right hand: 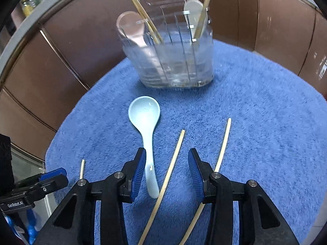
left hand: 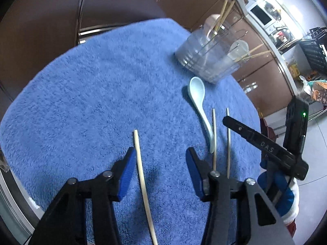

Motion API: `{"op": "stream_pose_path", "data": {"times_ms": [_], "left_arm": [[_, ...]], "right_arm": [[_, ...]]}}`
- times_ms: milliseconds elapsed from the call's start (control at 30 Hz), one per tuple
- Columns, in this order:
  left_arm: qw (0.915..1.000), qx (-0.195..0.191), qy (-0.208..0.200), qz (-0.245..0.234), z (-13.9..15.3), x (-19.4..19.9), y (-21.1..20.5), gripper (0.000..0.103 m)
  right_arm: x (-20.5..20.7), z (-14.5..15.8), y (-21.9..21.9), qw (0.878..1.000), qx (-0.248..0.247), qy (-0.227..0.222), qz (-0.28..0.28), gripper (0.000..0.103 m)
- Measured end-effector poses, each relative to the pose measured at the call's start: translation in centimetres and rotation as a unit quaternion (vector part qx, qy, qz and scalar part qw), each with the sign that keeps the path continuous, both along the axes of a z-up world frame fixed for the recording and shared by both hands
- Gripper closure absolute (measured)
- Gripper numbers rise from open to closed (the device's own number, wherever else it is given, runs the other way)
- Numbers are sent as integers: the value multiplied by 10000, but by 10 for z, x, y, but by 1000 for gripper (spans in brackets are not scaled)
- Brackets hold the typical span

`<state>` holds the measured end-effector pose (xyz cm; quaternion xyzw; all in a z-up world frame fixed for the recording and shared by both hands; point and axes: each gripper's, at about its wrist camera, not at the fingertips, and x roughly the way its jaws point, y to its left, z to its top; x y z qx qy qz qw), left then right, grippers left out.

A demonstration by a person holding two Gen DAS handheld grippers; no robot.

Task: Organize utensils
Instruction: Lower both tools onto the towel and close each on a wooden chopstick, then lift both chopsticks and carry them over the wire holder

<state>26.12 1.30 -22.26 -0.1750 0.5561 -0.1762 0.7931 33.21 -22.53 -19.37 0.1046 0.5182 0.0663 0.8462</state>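
Spoon (right hand: 144, 112): pale blue, glossy, on blue towel (right hand: 265, 122) before clear holder (right hand: 169, 61) | my right gripper (right hand: 167, 155): spread, straddling handle and bamboo chopstick (right hand: 173, 159) | my left gripper (left hand: 160, 155): spread over another chopstick (left hand: 141, 163)

A pale blue ceramic spoon (right hand: 145, 134) lies bowl-up on the blue towel (right hand: 265, 122), its bowl toward the clear divided holder (right hand: 173, 61) and its handle running back toward the camera. Just beside its handle lies a light wooden chopstick (right hand: 169, 173), with a second chopstick (right hand: 223, 143) a little farther right, and a third (left hand: 141, 175) well apart on the left. The holder stands upright at the towel's far edge and holds a pinkish spoon (right hand: 131, 28), a whitish spoon (right hand: 193, 10) and several leaning chopsticks (right hand: 143, 12).
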Motion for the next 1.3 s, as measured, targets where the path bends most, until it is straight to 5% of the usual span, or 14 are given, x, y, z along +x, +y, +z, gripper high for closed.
{"op": "stream_pose_path", "data": {"times_ms": [167,700,900,1300], "left_arm": [[9991,-11,420,-113,-16,11,-3,70],[9971,308,641,-267,-27,25,4,81],[9957,583,620,-358,-30,26,-2,92],[9940,917,428,-423,-30,22,-15,96]], "right_arm": [[11,-8,0,9997,-117,203,49,61],[33,-34,5,9981,-77,615,-1,73],[43,-33,8,9974,-160,701,7,82],[48,-42,30,9963,-543,662,71,91]]}}
